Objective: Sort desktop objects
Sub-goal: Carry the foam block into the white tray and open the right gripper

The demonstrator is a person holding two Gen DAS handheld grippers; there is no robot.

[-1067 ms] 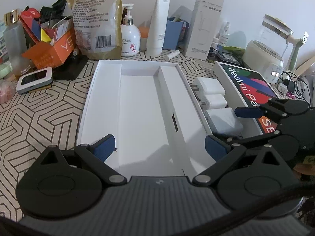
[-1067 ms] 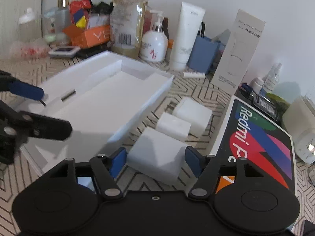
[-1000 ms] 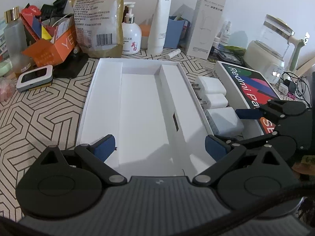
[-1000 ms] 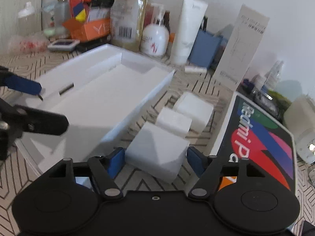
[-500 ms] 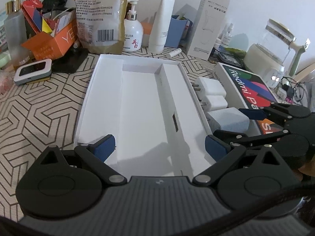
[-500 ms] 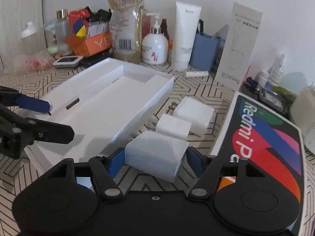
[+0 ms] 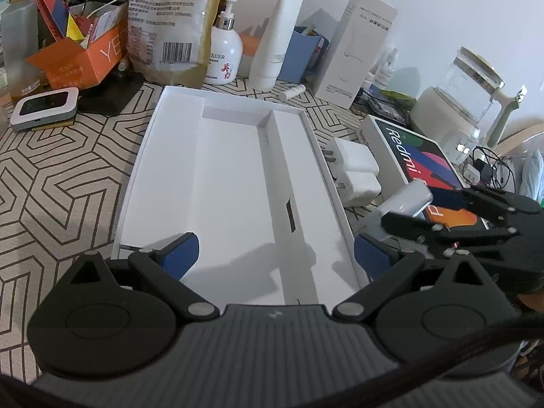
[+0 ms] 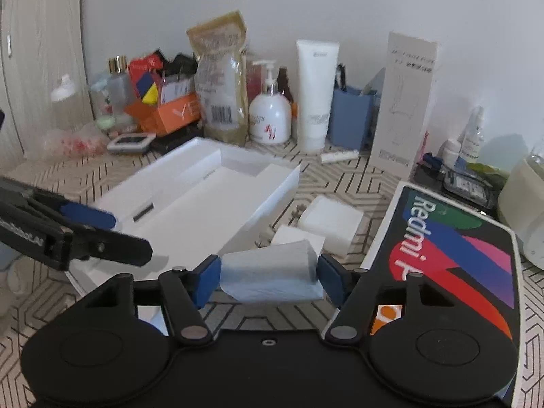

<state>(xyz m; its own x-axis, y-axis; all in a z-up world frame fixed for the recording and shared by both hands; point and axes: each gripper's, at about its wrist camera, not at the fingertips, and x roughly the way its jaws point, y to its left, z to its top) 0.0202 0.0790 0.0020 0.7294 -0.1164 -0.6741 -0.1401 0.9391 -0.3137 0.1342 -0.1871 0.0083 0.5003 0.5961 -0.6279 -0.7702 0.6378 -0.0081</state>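
Note:
My right gripper (image 8: 268,278) is shut on a white charger block (image 8: 272,270) and holds it lifted off the desk, right of the open white box (image 8: 190,204). The held block also shows in the left wrist view (image 7: 406,199), between the right gripper's fingers (image 7: 445,199). Two more white chargers (image 7: 353,156) (image 7: 360,185) lie beside the white box (image 7: 170,176); they show in the right wrist view too (image 8: 331,219) (image 8: 297,236). My left gripper (image 7: 275,251) is open and empty over the box's near end.
A Redmi tablet box (image 8: 455,251) lies to the right. Along the back wall stand a brown pouch (image 7: 170,23), a pump bottle (image 7: 224,54), a white tube (image 7: 275,37), a tall white carton (image 7: 357,51), an orange box (image 7: 78,54) and a kettle (image 7: 455,108).
My right gripper closed on the nearest white charger and lifted it off the desk. The left gripper stayed open over the box's near end.

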